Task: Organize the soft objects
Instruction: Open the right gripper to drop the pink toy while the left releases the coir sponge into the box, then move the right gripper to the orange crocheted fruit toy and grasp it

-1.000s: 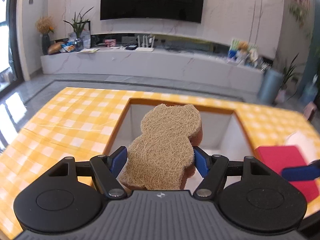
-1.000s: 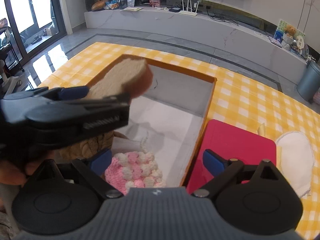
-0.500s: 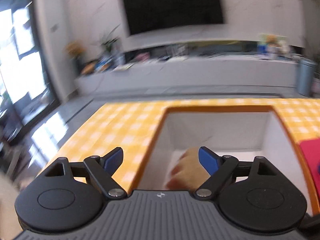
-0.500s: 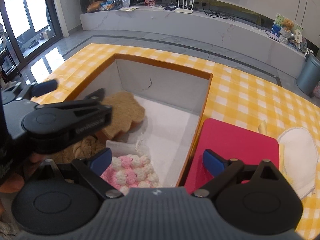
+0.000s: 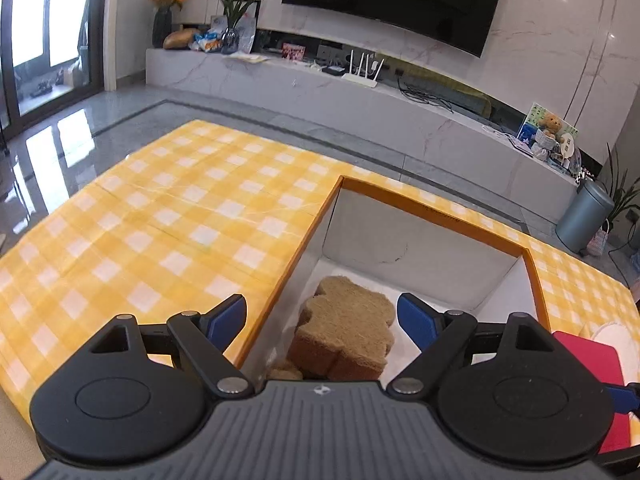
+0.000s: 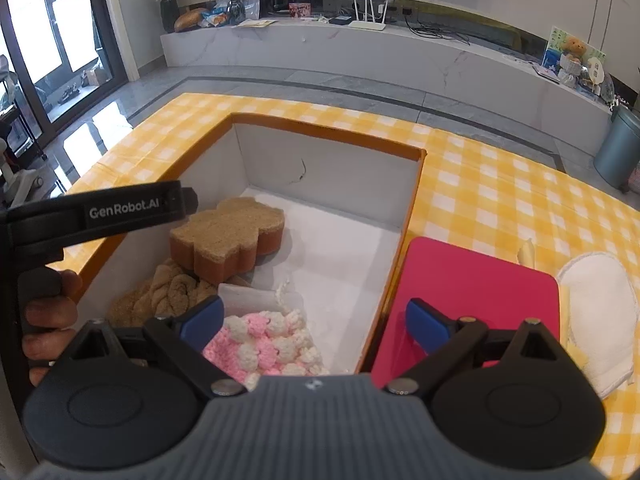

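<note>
3 soft things already lie in the box (image 6: 412,184), which sits on the checked tablecloth (image 5: 160,232). The bear-shaped loofah sponge (image 6: 228,232) lies at the far left of the box floor, propped on the braided tan piece (image 6: 172,292), with the pink-and-white crochet piece (image 6: 268,344) nearest. Outside, the red pad (image 6: 476,292) touches the box wall and the white pad (image 6: 600,312) lies beside it. 2 risks follow. Propped as it is, the sponge may tip or slide once more goes in. Grabbed by 1 edge, the limp white pad may fold and slip. The left gripper (image 5: 322,322) stands wide open and empty above the sponge; the right gripper (image 6: 314,322) is also spread wide, holding nothing.
</note>
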